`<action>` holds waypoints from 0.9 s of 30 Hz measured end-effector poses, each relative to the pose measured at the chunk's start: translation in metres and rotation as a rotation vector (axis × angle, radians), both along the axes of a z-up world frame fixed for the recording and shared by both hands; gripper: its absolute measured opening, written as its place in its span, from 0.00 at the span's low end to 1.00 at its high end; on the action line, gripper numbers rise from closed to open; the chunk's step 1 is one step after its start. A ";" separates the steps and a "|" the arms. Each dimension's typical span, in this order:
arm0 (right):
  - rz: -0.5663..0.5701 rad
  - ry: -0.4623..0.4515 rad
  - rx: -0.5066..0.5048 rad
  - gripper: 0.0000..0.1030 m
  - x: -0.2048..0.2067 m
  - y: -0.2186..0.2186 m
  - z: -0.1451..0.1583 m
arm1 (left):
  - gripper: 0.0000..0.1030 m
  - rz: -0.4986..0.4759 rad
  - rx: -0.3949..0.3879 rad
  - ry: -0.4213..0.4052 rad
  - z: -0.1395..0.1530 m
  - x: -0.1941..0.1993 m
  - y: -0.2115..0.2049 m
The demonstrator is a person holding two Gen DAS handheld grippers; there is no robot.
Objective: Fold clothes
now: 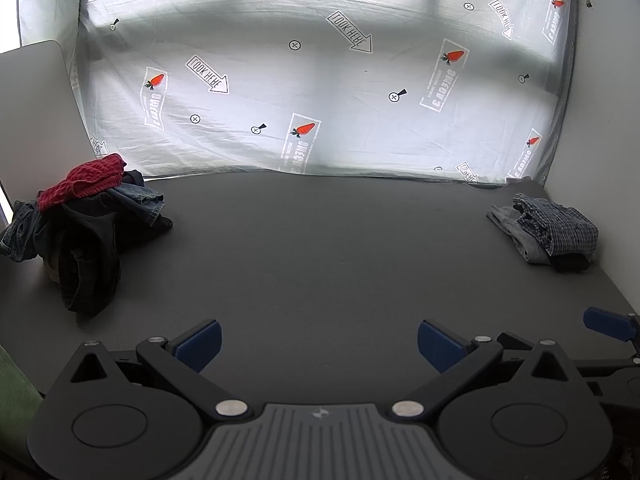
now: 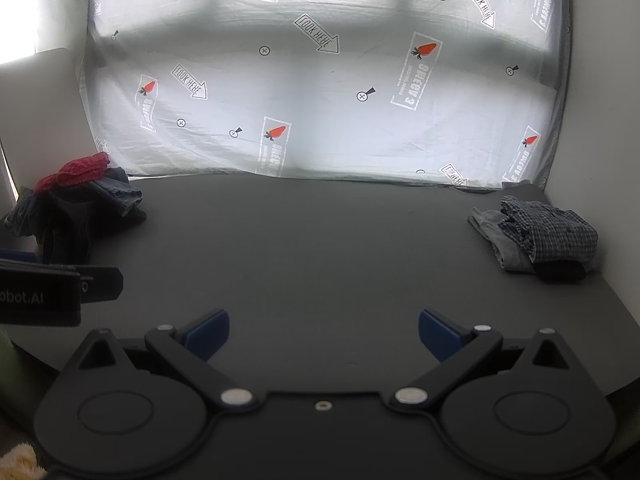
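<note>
Plainly far-left from both open, empty grippers: crumpled heap of red, denim and black clothes (image 1: pixel 80 224), nearer left gripper (image 1: pixel 318 344) than right gripper (image 2: pixel 324 334).

left wrist: low, facing backdrop sheet (image 1: pixel 320 80) | right wrist: same | shared: table (image 1: pixel 320 248)

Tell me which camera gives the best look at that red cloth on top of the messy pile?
The left wrist view: the red cloth appears larger and its textured weave shows as it drapes over the pile. The right wrist view shows it smaller, farther off, and blurrier.
</note>
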State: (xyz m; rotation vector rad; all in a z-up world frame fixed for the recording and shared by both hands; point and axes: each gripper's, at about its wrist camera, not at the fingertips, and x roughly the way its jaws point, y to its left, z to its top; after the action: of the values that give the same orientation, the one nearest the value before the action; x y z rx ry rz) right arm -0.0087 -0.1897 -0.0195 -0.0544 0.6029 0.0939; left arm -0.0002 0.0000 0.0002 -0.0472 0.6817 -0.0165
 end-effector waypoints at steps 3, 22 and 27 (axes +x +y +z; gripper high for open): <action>0.001 0.000 -0.003 0.99 -0.001 -0.001 0.001 | 1.00 0.001 0.000 0.000 0.000 0.000 0.000; 0.003 -0.016 0.006 0.99 -0.008 -0.002 0.007 | 1.00 0.004 -0.001 -0.002 0.004 -0.003 -0.001; 0.000 -0.014 0.005 0.99 -0.008 -0.003 0.008 | 1.00 -0.001 0.004 -0.005 0.004 -0.005 -0.004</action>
State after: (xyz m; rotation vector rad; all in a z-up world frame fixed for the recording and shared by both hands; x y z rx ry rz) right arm -0.0171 -0.1927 -0.0117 -0.0500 0.5888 0.0946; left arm -0.0048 -0.0036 0.0043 -0.0430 0.6773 -0.0166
